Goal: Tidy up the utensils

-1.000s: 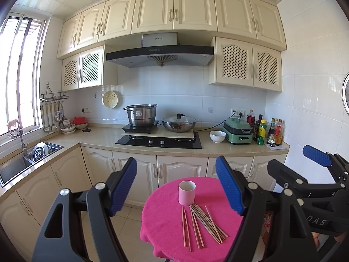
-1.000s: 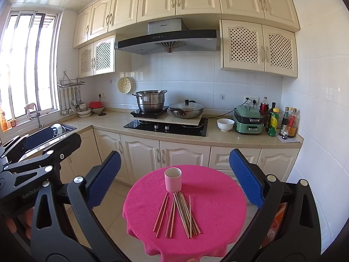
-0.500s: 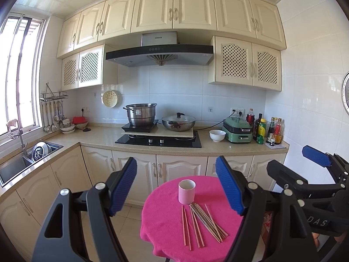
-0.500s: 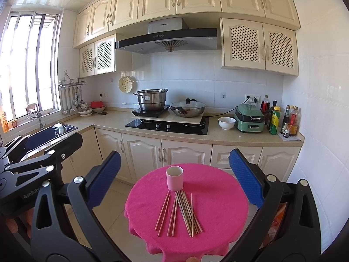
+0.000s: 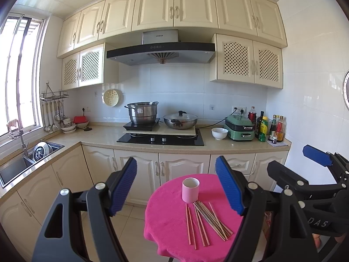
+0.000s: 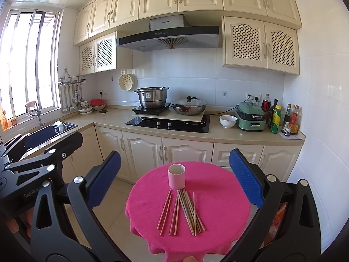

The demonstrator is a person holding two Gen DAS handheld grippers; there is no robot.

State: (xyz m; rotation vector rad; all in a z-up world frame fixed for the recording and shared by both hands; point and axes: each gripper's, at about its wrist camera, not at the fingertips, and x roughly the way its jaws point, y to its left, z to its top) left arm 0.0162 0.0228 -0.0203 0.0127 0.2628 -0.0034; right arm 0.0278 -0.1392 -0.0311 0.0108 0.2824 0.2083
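Note:
A small round table with a pink cloth stands ahead of both grippers. On it stands an upright pink cup, empty as far as I can see. Several wooden chopsticks lie loose on the cloth in front of the cup. My left gripper is open and empty, held above and short of the table. My right gripper is open and empty too, likewise short of the table. Each gripper shows at the edge of the other's view.
A kitchen counter runs behind the table with a hob, a steel pot, a wok, a white bowl, a green cooker and bottles. A sink lies at the left. Tiled floor surrounds the table.
Both grippers have crept slightly forward and up; the table and cup sit a little lower in the views. Both stay open and empty.

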